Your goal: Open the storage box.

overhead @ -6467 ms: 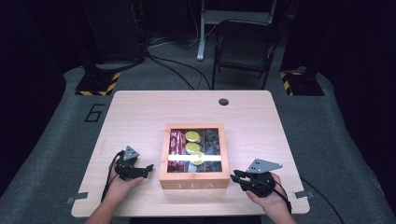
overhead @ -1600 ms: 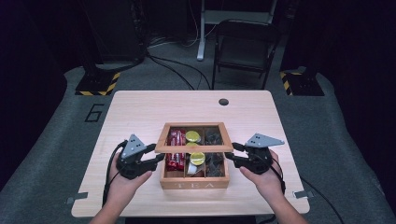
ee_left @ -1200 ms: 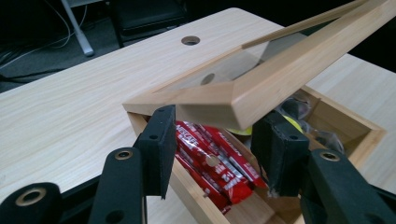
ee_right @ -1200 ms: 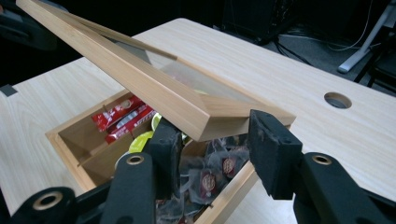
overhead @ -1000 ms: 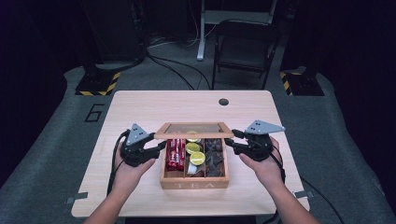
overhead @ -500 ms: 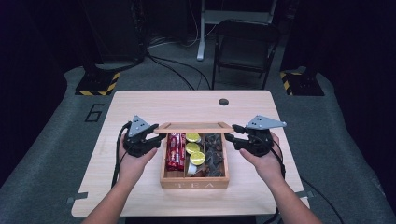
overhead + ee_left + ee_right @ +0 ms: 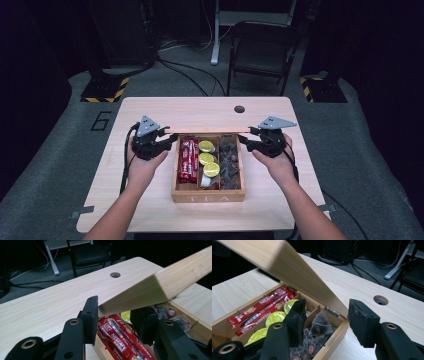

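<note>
Claws are working both ends of the lid [image 7: 207, 131]: the left claw [image 7: 169, 139] is pinching its left corner, jaws having just been closing on the wood, while the right claw [image 7: 246, 141] is standing spread around the right edge, jaws having just been opening, pads not clearly pressing. That lid is standing raised at the far side of the tea box [image 7: 207, 196], mid-tabletop [image 7: 150, 210]. It's looking stiff, light, smooth wood on hinges; I'm judging the end corners the best hold, guiding it along its arc.
</note>
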{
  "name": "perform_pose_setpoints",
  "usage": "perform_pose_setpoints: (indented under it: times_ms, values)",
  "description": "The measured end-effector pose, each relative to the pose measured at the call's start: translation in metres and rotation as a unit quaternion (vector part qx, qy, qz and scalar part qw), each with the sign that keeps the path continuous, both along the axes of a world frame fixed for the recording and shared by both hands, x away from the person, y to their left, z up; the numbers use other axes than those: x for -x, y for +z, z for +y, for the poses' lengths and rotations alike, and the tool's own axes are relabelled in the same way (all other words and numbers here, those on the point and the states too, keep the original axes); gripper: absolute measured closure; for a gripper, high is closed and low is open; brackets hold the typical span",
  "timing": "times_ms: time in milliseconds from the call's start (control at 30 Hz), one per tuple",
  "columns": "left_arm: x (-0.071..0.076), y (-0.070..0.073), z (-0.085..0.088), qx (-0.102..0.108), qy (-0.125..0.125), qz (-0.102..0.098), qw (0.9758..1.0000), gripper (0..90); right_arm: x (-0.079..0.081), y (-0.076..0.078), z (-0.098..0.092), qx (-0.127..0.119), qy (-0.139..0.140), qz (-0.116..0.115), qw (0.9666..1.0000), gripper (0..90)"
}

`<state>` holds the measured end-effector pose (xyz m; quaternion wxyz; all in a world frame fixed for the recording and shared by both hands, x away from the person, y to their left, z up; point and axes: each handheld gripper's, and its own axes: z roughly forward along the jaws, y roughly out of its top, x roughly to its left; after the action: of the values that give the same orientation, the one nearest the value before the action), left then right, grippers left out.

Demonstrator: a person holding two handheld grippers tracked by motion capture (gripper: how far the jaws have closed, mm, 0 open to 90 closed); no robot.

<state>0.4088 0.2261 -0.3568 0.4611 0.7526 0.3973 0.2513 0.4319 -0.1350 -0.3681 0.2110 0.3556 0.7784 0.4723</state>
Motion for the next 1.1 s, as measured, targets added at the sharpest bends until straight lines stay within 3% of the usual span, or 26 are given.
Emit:
perform_pose_setpoints:
  times_ms: [500,800,1100]
  values:
    - [-0.017,0.008,0.002,0.005,0.005,0.000,1.0000,61.4,-0.032,-0.014,0.011,-0.002,-0.008,-0.009,0.9999,52.3]
    - [-0.028,0.012,0.002,0.023,0.013,0.006,0.9996,61.8,-0.042,-0.015,0.008,-0.007,-0.010,-0.002,0.9999,58.1]
    - [-0.031,0.013,0.001,0.027,0.018,0.006,0.9995,62.1,-0.049,-0.017,0.008,-0.014,-0.018,0.005,0.9997,60.5]
